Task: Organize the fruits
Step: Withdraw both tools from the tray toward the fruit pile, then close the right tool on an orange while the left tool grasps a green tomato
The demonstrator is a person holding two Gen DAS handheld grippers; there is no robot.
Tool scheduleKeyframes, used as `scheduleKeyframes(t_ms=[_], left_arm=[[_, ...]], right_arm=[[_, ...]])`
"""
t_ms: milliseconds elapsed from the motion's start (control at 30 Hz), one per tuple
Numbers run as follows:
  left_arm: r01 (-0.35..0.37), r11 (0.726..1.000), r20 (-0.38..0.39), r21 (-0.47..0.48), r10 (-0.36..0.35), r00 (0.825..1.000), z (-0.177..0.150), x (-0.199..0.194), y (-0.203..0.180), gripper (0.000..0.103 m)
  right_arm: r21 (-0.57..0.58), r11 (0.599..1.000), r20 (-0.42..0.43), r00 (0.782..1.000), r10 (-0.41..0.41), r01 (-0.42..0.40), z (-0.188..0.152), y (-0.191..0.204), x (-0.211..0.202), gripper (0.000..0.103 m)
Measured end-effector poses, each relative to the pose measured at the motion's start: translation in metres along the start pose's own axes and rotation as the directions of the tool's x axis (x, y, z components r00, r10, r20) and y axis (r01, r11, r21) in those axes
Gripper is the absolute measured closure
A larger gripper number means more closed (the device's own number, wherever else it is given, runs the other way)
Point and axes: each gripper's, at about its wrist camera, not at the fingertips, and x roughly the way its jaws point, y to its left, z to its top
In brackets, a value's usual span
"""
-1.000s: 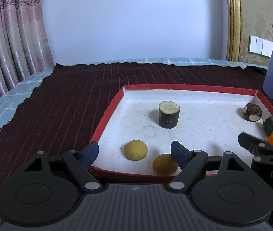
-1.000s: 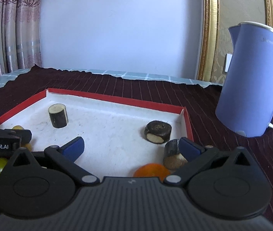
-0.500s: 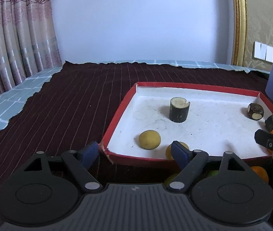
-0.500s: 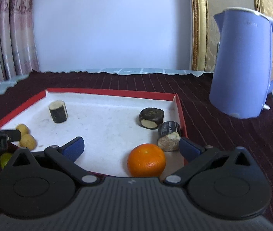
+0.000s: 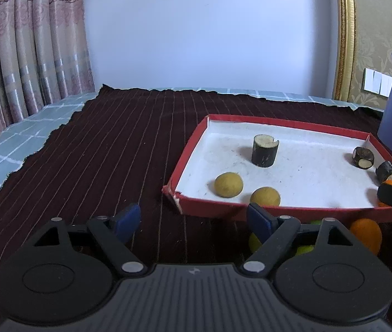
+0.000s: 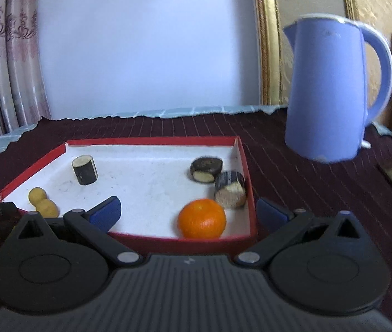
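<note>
Two grippers, left (image 5: 193, 220) and right (image 6: 187, 211), were held agape and empty; loose fruit (image 5: 366, 235) outside the tray (image 5: 278, 213) was nearer the left.

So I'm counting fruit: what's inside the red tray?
In the tray: one orange, two yellow fruits, three dark cut cane pieces. The near wall and the tongs may cover more.

A home room, patterned pink curtains (image 5: 30, 55) at upper left, gilt frame (image 5: 344, 36) and damask wallpaper (image 5: 375, 33) upper right, blue kettle (image 6: 331, 91) on a cloth-covered table (image 5: 113, 149)
</note>
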Motion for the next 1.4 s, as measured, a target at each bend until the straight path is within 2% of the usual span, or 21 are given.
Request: scheduleKeyframes(t_ms=[233,633,800,933,1033,1100,1167,1233,1400], left_arm=[[0.004,1.0,-0.006,0.005,-0.004,1.0,-0.009,-0.002,0.006,0.019],[0.027,0.999,-0.033,-0.022,-0.027,0.999,-0.019,-0.001,0.016,0.019],[0.043,0.996,-0.056,-0.072,-0.047,0.997,-0.022,0.001,0.024,0.019],[0.059,0.993,-0.056,-0.099,-0.065,0.996,-0.022,0.001,0.028,0.019],[0.059,0.994,-0.055,-0.096,-0.065,0.996,-0.023,0.001,0.028,0.019],[0.063,0.994,-0.054,-0.093,-0.068,0.996,-0.024,0.001,0.028,0.019],[0.062,0.994,-0.054,-0.093,-0.067,0.996,-0.024,0.001,0.028,0.019],[0.061,0.994,-0.05,-0.093,-0.066,0.997,-0.024,0.001,0.027,0.019],[0.07,0.995,-0.038,-0.076,-0.073,0.997,-0.023,-0.002,0.024,0.019]], right_arm=[[0.017,1.0,0.027,1.0,0.0,0.0,-0.008,0.003,-0.014,0.0],[-0.025,1.0,0.018,1.0,-0.006,0.006,-0.016,0.016,-0.029,0.0],[-0.037,0.999,0.029,0.999,0.032,-0.031,-0.02,0.021,-0.039,0.0],[-0.056,0.996,-0.003,0.998,0.064,-0.065,-0.023,0.026,-0.043,0.0],[-0.111,0.991,-0.023,0.997,0.069,-0.072,-0.026,0.035,-0.045,0.0],[-0.15,0.985,-0.033,0.996,0.081,-0.085,-0.028,0.042,-0.045,0.003],[-0.185,0.978,-0.058,0.995,0.081,-0.091,-0.029,0.049,-0.043,0.013],[-0.207,0.974,-0.086,0.993,0.077,-0.094,-0.03,0.054,-0.038,0.016],[-0.197,0.974,-0.124,0.988,0.091,-0.115,-0.027,0.057,-0.028,0.032]])
